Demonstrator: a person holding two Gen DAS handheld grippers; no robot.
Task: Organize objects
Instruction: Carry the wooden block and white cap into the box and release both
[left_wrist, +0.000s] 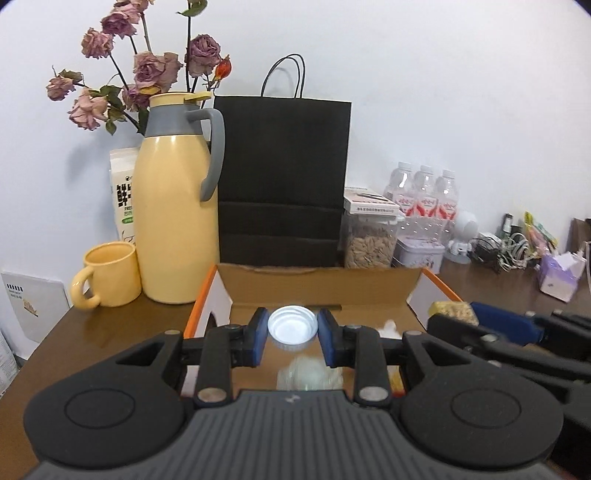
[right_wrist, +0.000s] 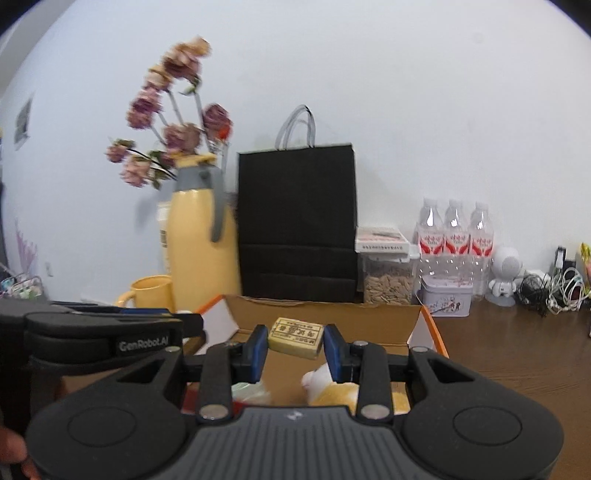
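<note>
My left gripper (left_wrist: 293, 328) is shut on a round white lid (left_wrist: 293, 329), held hollow side up above an open cardboard box (left_wrist: 321, 282) with orange edges. My right gripper (right_wrist: 295, 339) is shut on a small tan packaged block with printed text (right_wrist: 295, 336), held above the same box (right_wrist: 325, 317). In the left wrist view the right gripper (left_wrist: 456, 314) comes in from the right with the tan block (left_wrist: 453, 311). The left gripper's body (right_wrist: 110, 332) shows at the left of the right wrist view. Blurred white and yellow items (right_wrist: 332, 387) lie inside the box.
Behind the box stand a yellow thermos jug (left_wrist: 177, 206), a yellow mug (left_wrist: 109, 275), dried roses (left_wrist: 147, 70), a black paper bag (left_wrist: 284, 177), a seed jar (left_wrist: 369, 240), water bottles (left_wrist: 424, 195), a tin (left_wrist: 419, 254), tangled cables (left_wrist: 498, 251) and a tissue pack (left_wrist: 557, 277) on the brown table (left_wrist: 92, 343).
</note>
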